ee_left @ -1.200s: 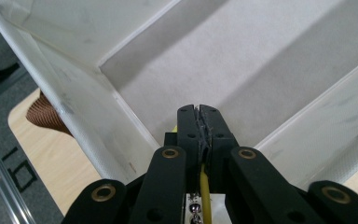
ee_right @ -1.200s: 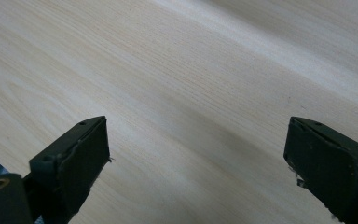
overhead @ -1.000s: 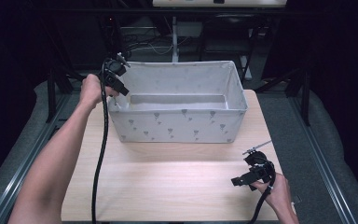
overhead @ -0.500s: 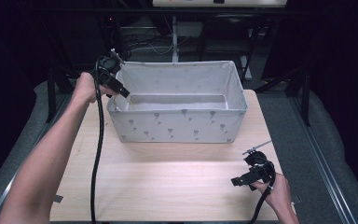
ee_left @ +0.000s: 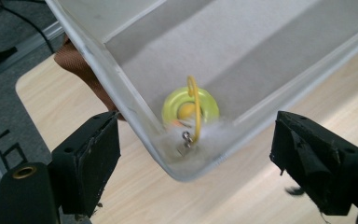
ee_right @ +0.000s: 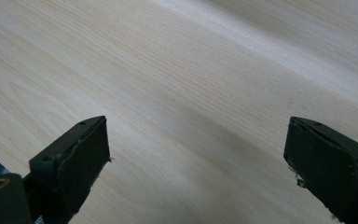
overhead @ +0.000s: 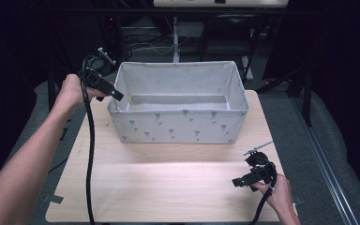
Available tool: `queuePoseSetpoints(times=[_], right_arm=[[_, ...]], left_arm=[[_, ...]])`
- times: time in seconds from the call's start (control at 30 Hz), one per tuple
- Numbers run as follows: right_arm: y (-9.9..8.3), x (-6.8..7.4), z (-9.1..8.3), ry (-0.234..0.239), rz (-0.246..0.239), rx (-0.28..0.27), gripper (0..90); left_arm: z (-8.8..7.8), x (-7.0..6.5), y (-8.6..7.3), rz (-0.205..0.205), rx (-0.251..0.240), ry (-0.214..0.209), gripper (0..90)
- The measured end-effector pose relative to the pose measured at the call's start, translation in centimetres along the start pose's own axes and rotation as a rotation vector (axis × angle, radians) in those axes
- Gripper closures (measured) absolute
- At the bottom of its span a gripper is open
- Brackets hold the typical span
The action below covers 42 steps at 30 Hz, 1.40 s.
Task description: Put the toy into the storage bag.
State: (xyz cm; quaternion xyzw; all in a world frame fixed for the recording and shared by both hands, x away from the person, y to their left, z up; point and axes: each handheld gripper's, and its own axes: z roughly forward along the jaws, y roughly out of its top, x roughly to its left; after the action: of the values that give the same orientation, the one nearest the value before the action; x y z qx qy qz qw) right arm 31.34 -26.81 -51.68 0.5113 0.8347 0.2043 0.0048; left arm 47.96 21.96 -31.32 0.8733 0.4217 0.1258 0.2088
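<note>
My left gripper [overhead: 104, 87] spread wide at the fabric bin's [overhead: 178, 126] upper-left corner, a yellow ring toy [ee_left: 190, 105] inside that corner, my right gripper [overhead: 253, 176] gaping empty over the table [overhead: 159, 187] lower right.

Open-topped grey fabric bin [overhead: 178, 124] with small printed motifs, upright in the upper centre of the high view on a pale wood table [overhead: 168, 187]. In the left gripper view, a yellow-green ring toy [ee_left: 191, 105] lies in its corner.
</note>
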Motion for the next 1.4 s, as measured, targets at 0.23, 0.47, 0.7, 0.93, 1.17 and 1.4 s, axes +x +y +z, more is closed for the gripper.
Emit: queuePoseSetpoints(times=[0.23, 0.47, 0.7, 0.93, 1.17, 1.4], right_arm=[[0.0, 0.0, 0.0, 0.004, 0.003, -0.002, 6.5], [0.0, 0.1, 0.1, 0.003, -0.002, 0.002, 6.5], [0.0, 0.1, 0.1, 0.001, 0.003, -0.001, 6.9], [0.0, 0.2, 0.1, 0.001, -0.002, 0.003, 6.7], [0.1, 0.2, 0.1, -0.004, -0.010, 0.010, 6.6], [0.1, 0.3, 0.1, -0.001, -0.004, 0.002, 6.6]], left_arm=[[-1.3, -0.9, -2.1, 0.004, -0.023, 0.001, 7.5], [-1.7, -2.2, -4.4, 0.018, -0.025, -0.001, 2.8], [-1.4, -3.4, -7.3, 0.027, -0.035, 0.000, 0.4], [-0.1, -4.9, -10.8, 0.033, -0.035, -0.001, 0.1], [2.3, -6.8, -15.8, 0.018, -0.015, 0.034, 0.0], [4.8, -7.8, -19.9, -0.027, -0.011, 0.021, 0.1]])
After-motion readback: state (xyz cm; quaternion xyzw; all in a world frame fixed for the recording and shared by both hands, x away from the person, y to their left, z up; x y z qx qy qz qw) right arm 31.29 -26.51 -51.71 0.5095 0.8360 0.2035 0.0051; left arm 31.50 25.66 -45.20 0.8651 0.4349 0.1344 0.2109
